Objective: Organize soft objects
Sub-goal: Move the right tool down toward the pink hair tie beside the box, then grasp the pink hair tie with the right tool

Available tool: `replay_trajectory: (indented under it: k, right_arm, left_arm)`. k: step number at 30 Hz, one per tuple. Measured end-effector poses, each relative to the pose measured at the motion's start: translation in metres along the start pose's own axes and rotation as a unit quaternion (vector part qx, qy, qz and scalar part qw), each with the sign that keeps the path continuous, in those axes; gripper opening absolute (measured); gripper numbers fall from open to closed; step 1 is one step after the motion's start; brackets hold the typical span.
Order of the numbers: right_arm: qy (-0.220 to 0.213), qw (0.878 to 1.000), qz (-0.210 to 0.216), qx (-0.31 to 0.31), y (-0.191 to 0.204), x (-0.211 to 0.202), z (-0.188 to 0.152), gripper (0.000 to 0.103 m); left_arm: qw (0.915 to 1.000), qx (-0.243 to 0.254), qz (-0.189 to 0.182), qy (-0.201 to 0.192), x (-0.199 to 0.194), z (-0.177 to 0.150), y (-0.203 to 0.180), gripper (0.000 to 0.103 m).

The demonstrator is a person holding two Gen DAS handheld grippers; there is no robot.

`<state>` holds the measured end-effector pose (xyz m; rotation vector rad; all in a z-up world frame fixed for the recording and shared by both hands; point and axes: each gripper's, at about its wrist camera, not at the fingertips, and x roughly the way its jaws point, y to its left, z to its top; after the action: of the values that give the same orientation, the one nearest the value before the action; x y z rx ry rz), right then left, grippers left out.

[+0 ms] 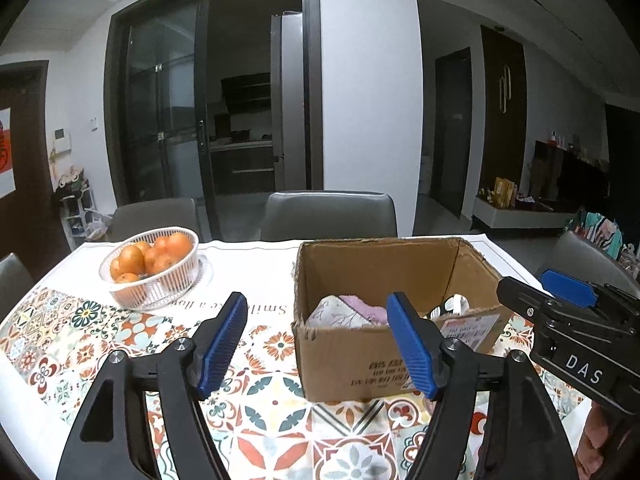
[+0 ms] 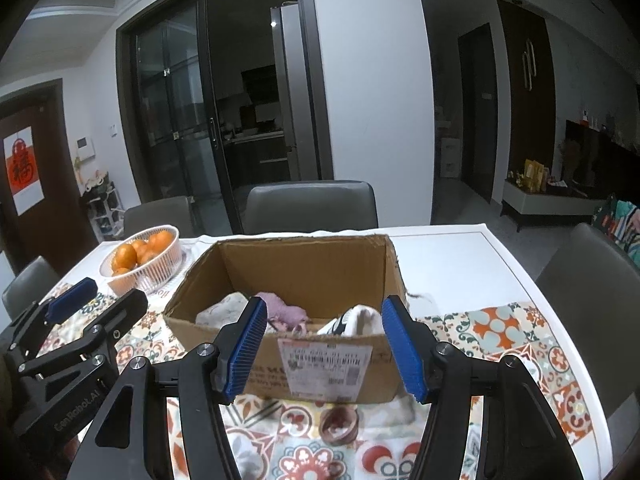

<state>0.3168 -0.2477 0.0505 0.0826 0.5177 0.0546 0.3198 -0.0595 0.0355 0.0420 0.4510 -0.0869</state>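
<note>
Broadly, risks run from the table (image 2: 460, 256) downward: patterned tablecloth (image 1: 272, 412) loose enough to ruck and slide under any dragging contact, taking everything on it along. Next, cardboard box (image 2: 304, 268), open-topped, light by the look of it, near wall just ahead of both tongs; likely to skid or tip if a jaw catches the rim on the way in rather than clearing it. Beside it to the left, basket of oranges (image 1: 154, 270), apart from the box but close enough to be knocked by a wide swing of the left arm. Inside the box, soft pieces bunched low against the near wall: pale printed cloth (image 1: 340, 314), mauve cloth (image 2: 286, 312), white item with dark markings (image 2: 356, 322), possibly a sock or shoe, hard to tell. Probable trouble there: pinching two layers at once, or snagging and dragging the box. Left tongs (image 1: 318, 340) spread wide, nothing between the blue pads; right tongs (image 2: 324, 342) likewise spread wide and empty. Both hover side by side, near enough to collide. Smallest, a brown ring-shaped object (image 2: 338, 426) on the cloth in front of the box, easily swept off unnoticed.
</note>
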Motion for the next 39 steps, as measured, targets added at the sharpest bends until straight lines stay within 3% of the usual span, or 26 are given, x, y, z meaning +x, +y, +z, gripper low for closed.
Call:
replay_trajectory:
  k: [15,39]
  right_arm:
    - [0.055,0.998,0.007,0.017,-0.003,0.012,-0.046,0.061]
    - [0.154,0.988,0.002,0.007,-0.008,0.07,-0.104,0.061]
  left_arm:
    - [0.9991,0.009,0.021,0.037,-0.002,-0.039,-0.003,0.08]
    - [0.9883,0.009,0.023,0.15,0.053,-0.099,-0.011,0.083]
